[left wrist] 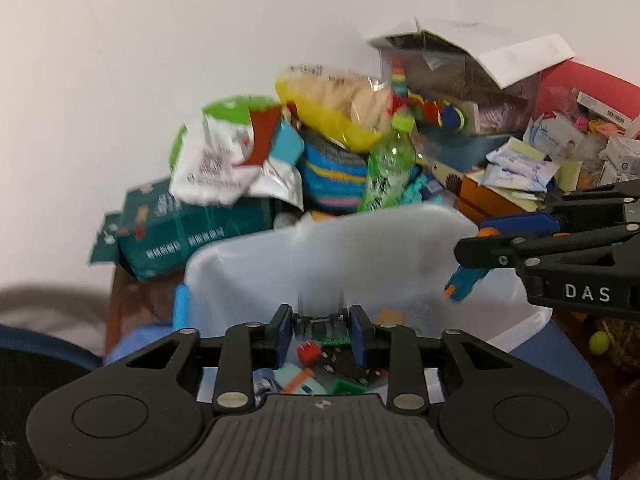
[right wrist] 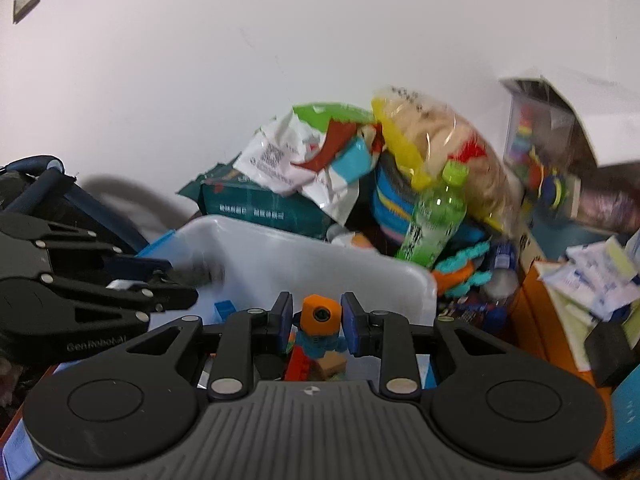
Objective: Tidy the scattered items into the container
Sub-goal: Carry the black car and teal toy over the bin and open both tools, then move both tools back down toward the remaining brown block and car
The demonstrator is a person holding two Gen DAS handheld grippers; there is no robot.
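Note:
A translucent white plastic bin [left wrist: 320, 248] stands in front of both grippers; it also shows in the right wrist view [right wrist: 304, 256]. Small toys and bricks lie inside it [left wrist: 328, 364]. My left gripper [left wrist: 320, 328] is over the bin, shut on a small green and black part [left wrist: 326, 326]. My right gripper [right wrist: 316, 320] is shut on an orange and blue toy [right wrist: 320, 322] above the bin. The right gripper also shows in the left wrist view [left wrist: 480, 256] with the toy [left wrist: 466, 284] hanging from it.
A heap stands behind the bin against the white wall: a teal carton [left wrist: 188, 232], a crumpled white bag [left wrist: 224, 156], a yellow snack bag [left wrist: 340, 104], a green bottle [left wrist: 390, 164]. Boxes and tissue packs [left wrist: 520, 168] lie right. A dark bag [right wrist: 36, 188] sits left.

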